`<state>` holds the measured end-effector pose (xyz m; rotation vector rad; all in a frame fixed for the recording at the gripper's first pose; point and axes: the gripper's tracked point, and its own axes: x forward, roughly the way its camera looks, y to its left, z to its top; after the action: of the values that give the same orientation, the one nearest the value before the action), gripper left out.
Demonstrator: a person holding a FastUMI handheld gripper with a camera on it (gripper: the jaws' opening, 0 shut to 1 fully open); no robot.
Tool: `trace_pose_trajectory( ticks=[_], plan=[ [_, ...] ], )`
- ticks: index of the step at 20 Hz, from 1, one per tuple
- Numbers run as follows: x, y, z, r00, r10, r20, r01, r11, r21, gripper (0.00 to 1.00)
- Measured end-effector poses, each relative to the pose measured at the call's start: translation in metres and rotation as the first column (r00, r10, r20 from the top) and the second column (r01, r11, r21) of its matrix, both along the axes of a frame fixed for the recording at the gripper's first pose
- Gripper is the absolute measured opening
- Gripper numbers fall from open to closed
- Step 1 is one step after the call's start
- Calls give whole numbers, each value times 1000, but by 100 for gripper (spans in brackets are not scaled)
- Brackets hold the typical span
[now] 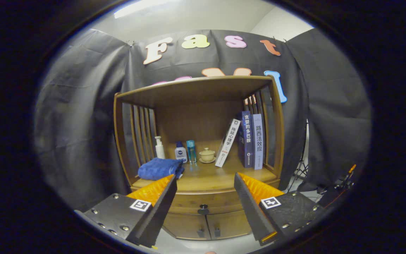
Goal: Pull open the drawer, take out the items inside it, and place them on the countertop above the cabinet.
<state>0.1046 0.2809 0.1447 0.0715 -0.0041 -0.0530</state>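
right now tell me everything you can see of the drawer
The drawer is a wide, curved wooden front just under the countertop, above two small cabinet doors. It looks fully closed, flush with the cabinet. A dark round knob sits at its middle. Nothing touches it; the open fingers frame it, short of the knob.

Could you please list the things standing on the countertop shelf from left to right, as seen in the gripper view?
Beyond the open gripper: blue towel → white pump bottle → small white bottle → blue bottle → lidded cup → leaning white book → dark blue book → pale book.
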Motion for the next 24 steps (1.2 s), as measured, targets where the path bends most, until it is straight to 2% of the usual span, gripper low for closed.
trace_pose_trajectory(
  ticks=[6, 10, 14, 19, 22, 23, 24],
  plan=[
    [46, -8, -43, 1000, -23, -19, 22, 1000, -19, 97],
    [77, -17, -106, 998, -51, -44, 49, 997, -62, 97],
    [98, -20, -166, 995, -71, -68, 67, 996, -55, 98],
    [131, 12, -206, 993, 12, -115, -14, 1000, -18, 96],
    [143, 15, -215, 987, 8, -161, -13, 1000, -25, 67],
    [130, 18, -202, 992, -10, -122, 7, 1000, -27, 58],
    [146, 16, -214, 989, -18, -144, 13, 999, -40, 48]
  ],
)
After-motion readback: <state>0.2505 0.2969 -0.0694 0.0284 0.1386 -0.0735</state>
